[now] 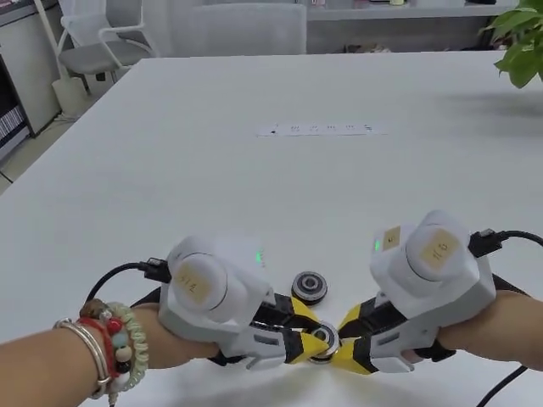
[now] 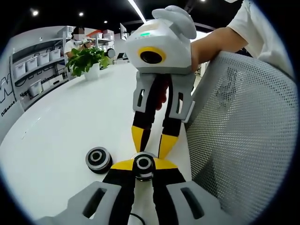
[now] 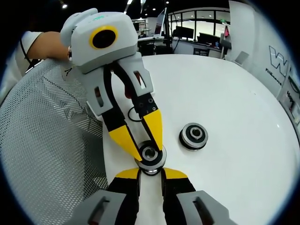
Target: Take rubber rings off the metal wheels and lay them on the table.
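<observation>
My left claw was clamped on a metal wheel, one yellow tip on either side. My right claw met it head-on, tips at the same wheel's rim; whether they pinched it I could not tell. A second wheel lay flat on the white tabletop just beside them, dark outer ring in place. A mesh chair back stood near.
</observation>
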